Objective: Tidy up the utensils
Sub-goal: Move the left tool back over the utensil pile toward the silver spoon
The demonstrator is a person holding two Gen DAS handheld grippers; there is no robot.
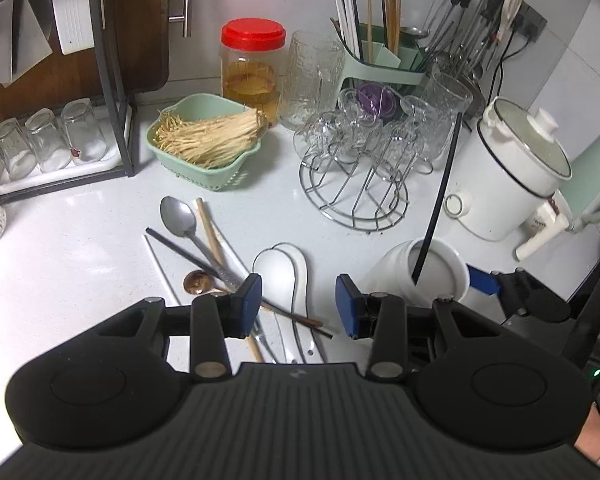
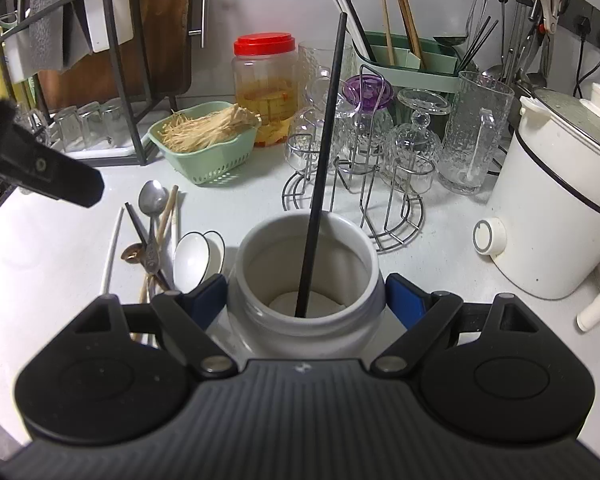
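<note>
A pile of loose utensils lies on the white counter: a metal spoon, a wooden chopstick, a white chopstick, a small brown spoon and a white ceramic spoon. My left gripper hovers open just above the pile, over the ceramic spoon, with nothing between its fingers. My right gripper is shut on a white jar, its blue pads pressed on either side. A black chopstick stands tilted inside the jar. The jar sits right of the pile.
Behind the pile sit a green colander of enoki mushrooms and a red-lidded jar. A wire rack of glasses, a green utensil holder and a white electric pot fill the back right. A dish rack stands far left.
</note>
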